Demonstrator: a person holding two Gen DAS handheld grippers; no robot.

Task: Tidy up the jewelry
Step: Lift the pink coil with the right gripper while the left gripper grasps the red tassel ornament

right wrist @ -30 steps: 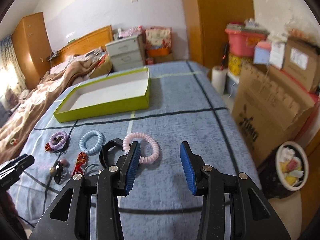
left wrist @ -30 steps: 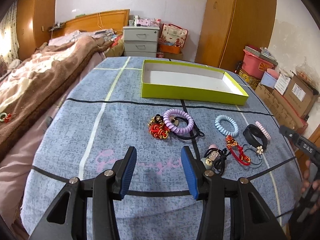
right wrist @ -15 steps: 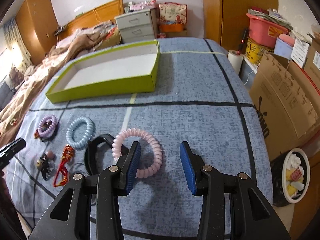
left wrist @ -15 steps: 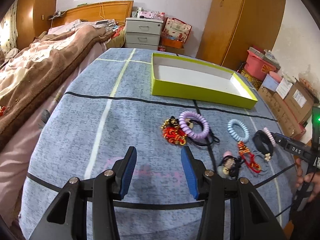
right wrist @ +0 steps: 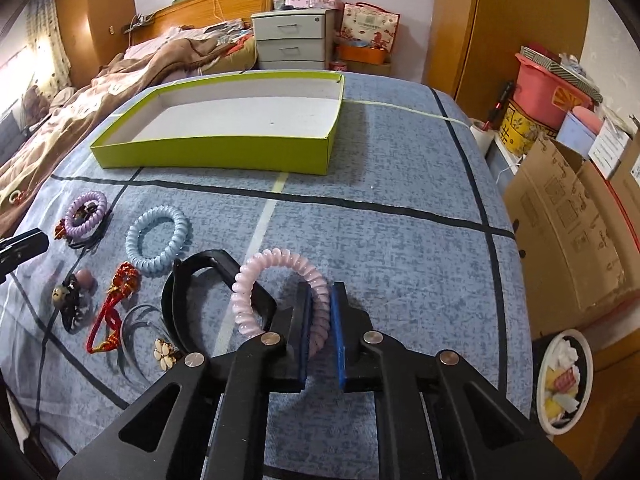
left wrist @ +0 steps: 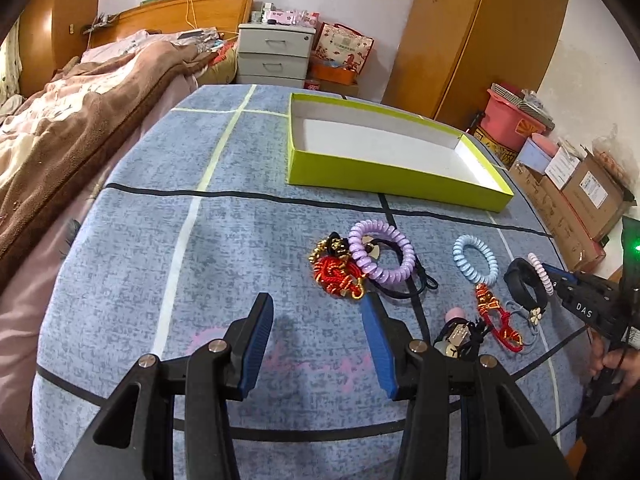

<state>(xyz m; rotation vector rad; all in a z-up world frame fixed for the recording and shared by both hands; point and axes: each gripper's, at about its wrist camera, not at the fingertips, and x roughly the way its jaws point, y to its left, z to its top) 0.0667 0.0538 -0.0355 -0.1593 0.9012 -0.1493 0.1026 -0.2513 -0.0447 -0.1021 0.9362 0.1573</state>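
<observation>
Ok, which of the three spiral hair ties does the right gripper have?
The pink spiral tie, pinched between the right gripper's pads, leaning on the black band. The blue tie and purple tie lie untouched farther left.

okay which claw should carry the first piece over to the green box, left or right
Right. The right claw is shut on the pink coil bracelet, while the left claw hangs open over bare cloth, holding nothing.

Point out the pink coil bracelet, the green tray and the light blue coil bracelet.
pink coil bracelet (right wrist: pixel 276 261): right wrist view, top of its loop.
green tray (right wrist: pixel 212 155): right wrist view, near outer wall.
light blue coil bracelet (right wrist: pixel 136 236): right wrist view, left side of the coil.
</observation>
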